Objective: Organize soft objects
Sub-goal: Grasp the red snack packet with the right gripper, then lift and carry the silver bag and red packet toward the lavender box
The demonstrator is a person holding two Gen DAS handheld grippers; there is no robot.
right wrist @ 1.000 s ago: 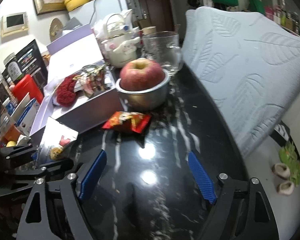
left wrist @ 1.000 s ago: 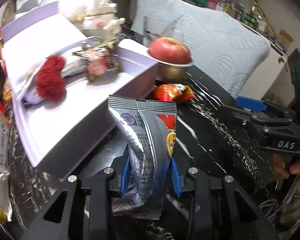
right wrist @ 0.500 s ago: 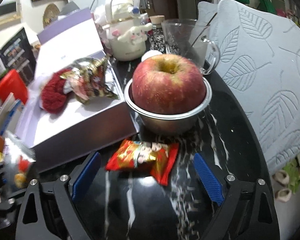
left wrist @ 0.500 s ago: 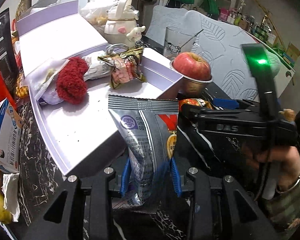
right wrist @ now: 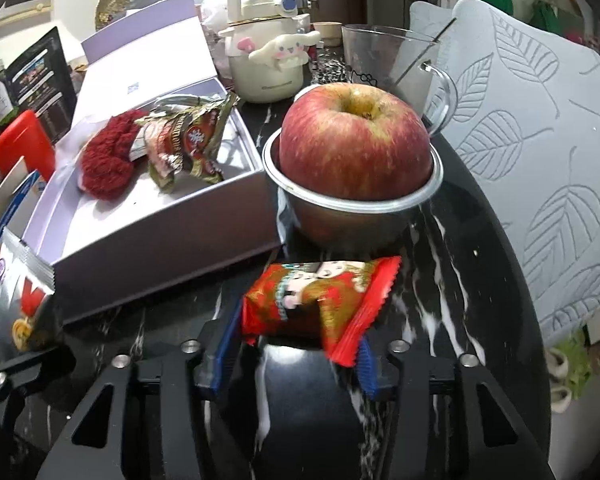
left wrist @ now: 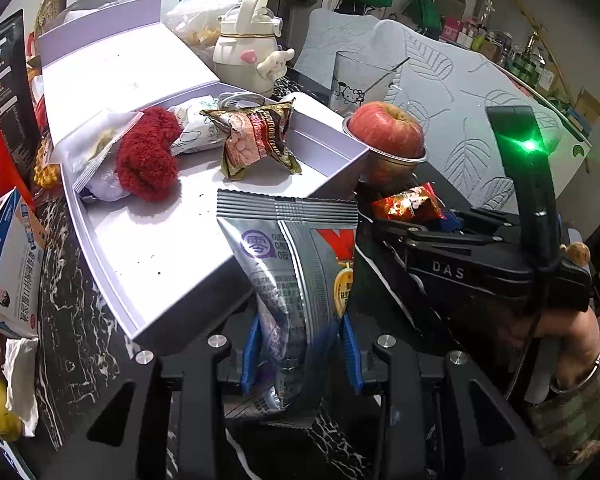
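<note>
My left gripper (left wrist: 300, 354) is shut on a silver snack pouch (left wrist: 296, 280) and holds it upright beside the near corner of the open lilac box (left wrist: 148, 248). The box holds a red knitted piece (left wrist: 148, 160), a brown snack packet (left wrist: 256, 140) and clear bags. My right gripper (right wrist: 294, 350) has its blue pads on both sides of a red snack packet (right wrist: 320, 296) on the black marble table, just in front of the bowl. The right gripper also shows in the left wrist view (left wrist: 452, 256). The silver pouch shows in the right wrist view (right wrist: 20, 300).
A steel bowl (right wrist: 352, 216) with a big apple (right wrist: 352, 140) stands right of the box. Behind are a cream kettle-shaped bottle (right wrist: 266, 56) and a glass mug (right wrist: 396, 64). A grey leaf-patterned cushion (right wrist: 540, 128) lies at the right. Cartons (left wrist: 8, 264) stand at the left.
My right gripper moved forward to the red packet and its pads closed in on it. My left gripper rose with the silver pouch, showing more of the box.
</note>
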